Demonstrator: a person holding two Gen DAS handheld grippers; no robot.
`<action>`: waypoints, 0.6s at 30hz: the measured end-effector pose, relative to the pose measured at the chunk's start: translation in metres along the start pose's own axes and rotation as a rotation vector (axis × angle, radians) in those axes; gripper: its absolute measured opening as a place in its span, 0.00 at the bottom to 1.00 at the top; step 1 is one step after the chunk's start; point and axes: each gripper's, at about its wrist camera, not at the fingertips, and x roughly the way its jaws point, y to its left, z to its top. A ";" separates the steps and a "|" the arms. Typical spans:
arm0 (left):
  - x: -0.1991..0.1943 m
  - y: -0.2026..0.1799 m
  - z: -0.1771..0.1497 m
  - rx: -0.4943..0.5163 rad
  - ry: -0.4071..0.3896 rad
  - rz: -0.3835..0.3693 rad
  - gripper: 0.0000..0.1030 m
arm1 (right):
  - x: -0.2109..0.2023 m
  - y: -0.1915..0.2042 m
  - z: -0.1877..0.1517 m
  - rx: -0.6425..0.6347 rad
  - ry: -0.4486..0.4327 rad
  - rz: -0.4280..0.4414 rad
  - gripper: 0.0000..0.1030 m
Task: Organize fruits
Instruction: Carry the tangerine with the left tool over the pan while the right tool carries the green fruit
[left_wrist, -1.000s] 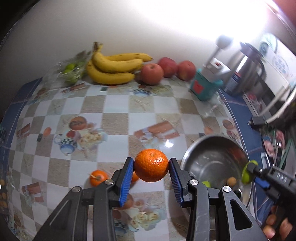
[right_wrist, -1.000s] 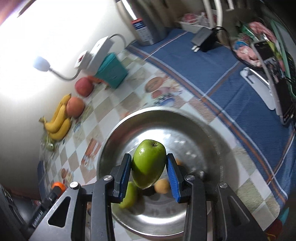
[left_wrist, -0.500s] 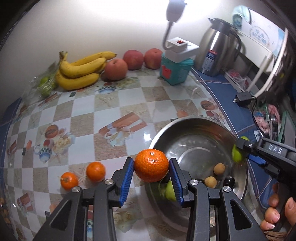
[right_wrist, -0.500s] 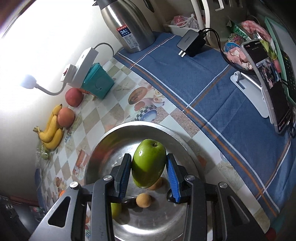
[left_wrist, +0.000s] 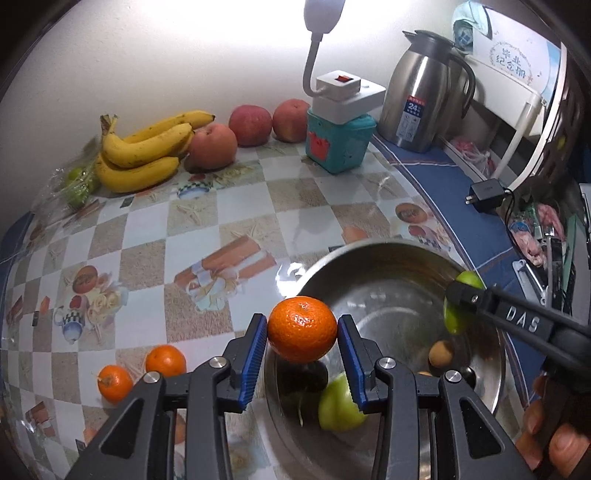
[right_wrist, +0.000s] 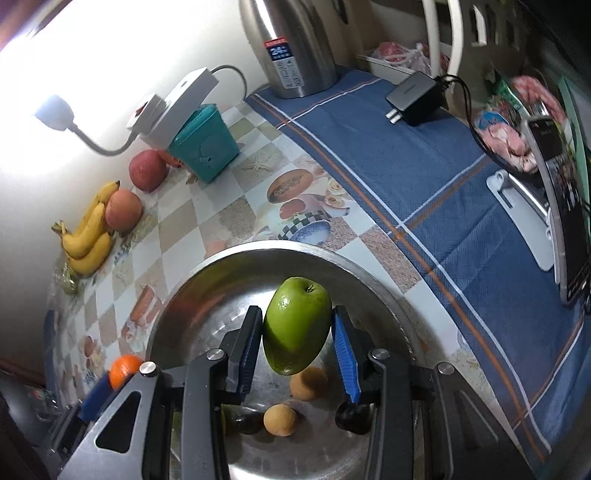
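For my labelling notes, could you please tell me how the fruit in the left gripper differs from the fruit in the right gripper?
The left gripper holds an orange mandarin, round with dimpled skin; the right gripper holds a green apple, smooth, glossy and elongated. The mandarin sits over the steel bowl's near rim; the apple hangs tilted above its middle. Both are clamped between blue pads.

Your main light is the gooseneck lamp (left_wrist: 324, 14) at the back wall; it blows the wall (left_wrist: 184, 55) out to pure white in both views. The steel bowl (right_wrist: 236, 269) catches soft glare on its rim, and fruit throws dark shadows on its floor. Fisheye bending curves the table's edges, corners go black, and you get slight motion blur along the bowl rim.
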 end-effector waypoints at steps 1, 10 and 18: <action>0.002 -0.001 0.000 0.004 -0.004 0.001 0.41 | 0.001 0.002 0.000 -0.010 -0.001 0.001 0.39; 0.013 -0.009 0.002 0.018 -0.033 -0.013 0.41 | 0.006 0.010 -0.002 -0.052 0.002 -0.009 0.39; 0.027 -0.015 -0.001 0.028 -0.022 -0.036 0.41 | 0.010 0.005 -0.003 -0.038 0.022 -0.018 0.39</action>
